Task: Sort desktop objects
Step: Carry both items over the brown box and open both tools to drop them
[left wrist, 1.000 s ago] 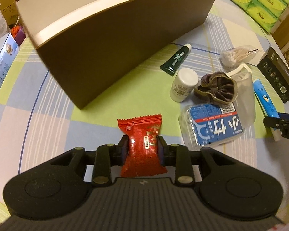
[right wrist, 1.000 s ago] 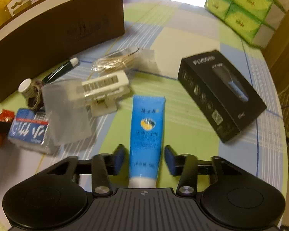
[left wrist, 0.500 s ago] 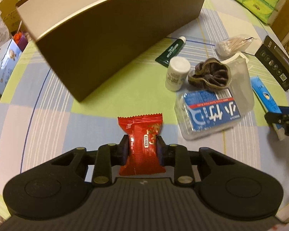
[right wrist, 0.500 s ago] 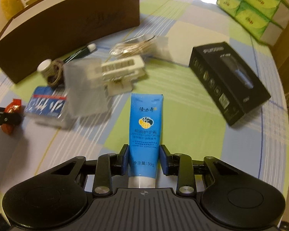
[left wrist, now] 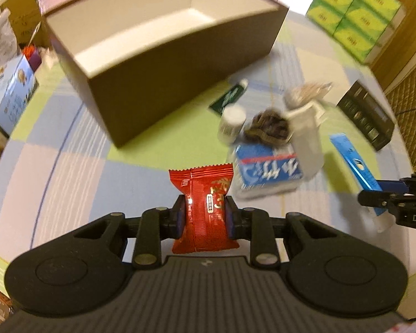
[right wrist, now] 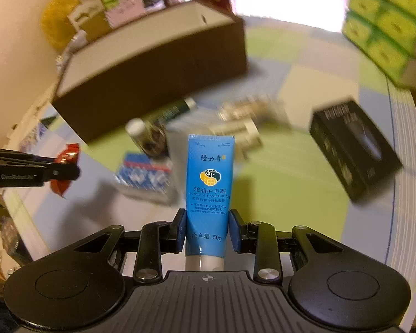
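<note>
Above the worktop [left wrist: 69, 172], left gripper [left wrist: 205, 215] clamps a red snack packet [left wrist: 205, 208], right gripper [right wrist: 208, 230] a blue hand-cream tube [right wrist: 209, 183]; clearing the brown box [left wrist: 163, 88] rim before letting go looks wise.

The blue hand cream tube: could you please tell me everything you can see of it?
The blue hand cream tube looks like soft plastic, with a flat crimped end, a yellow and dark round logo, printed Chinese text and a white cap end. The right tongs clamp it near the cap, crimped end pointing away, lifted off the checked tablecloth.
</note>
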Available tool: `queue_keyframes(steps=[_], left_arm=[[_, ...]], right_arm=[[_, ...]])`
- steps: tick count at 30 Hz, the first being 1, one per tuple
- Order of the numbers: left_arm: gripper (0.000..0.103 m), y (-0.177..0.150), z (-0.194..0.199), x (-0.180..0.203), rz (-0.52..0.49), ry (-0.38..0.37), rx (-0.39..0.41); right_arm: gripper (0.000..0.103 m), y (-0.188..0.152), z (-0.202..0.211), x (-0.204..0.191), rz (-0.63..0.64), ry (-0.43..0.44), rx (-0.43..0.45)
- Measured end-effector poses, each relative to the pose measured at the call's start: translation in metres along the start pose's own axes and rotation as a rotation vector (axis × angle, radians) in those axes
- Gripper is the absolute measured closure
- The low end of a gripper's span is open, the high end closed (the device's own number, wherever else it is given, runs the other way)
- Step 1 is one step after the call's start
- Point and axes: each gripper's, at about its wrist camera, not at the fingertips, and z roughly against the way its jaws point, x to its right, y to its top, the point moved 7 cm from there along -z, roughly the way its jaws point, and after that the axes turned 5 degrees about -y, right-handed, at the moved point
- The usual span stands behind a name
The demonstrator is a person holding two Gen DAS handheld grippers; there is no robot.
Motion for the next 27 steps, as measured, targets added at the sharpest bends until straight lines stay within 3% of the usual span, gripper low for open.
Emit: queue_keyframes(steps=[14,27], left_arm=[[0.080,0.074,0.041,0.006,-0.022,-0.038,0.164],[0.080,0.146,0.041,-0.047,0.023,0.024,0.241]], right_arm=[[0.074,0.093,-0.006,-0.061,0.161,0.133,0.121],[0.074,0.183,-0.044,-0.101,0.241,0.185,0.169]])
